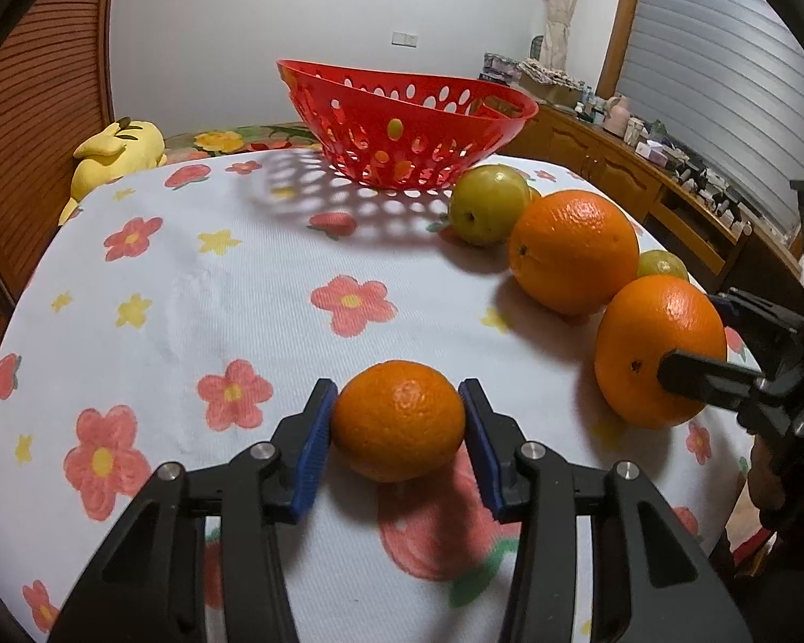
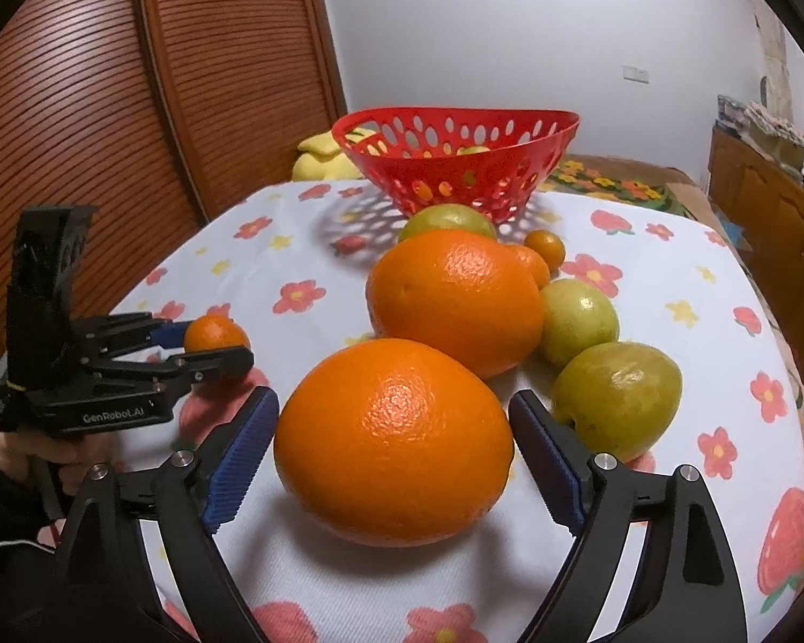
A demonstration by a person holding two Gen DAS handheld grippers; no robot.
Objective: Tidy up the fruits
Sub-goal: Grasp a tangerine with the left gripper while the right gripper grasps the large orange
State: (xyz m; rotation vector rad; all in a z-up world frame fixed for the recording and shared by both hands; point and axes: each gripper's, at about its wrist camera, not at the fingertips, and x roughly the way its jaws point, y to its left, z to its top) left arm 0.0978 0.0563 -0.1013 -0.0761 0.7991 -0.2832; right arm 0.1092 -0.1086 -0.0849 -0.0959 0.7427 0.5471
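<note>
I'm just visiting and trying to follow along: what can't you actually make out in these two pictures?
- Red basket: in both views its wall hides the inside; one greenish fruit peeks through, any more cannot be told.
- Small orange fruit: in the right view the large orange covers most of it.
- Right claw: the left view's right edge cuts it off.
- Clutter on the cabinet: too small to name.

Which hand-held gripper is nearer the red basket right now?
Neither clearly. The left hand-held gripper is shut on a small orange, the right hand-held gripper straddles a big orange with pads apart from it, both well short of the basket.
</note>
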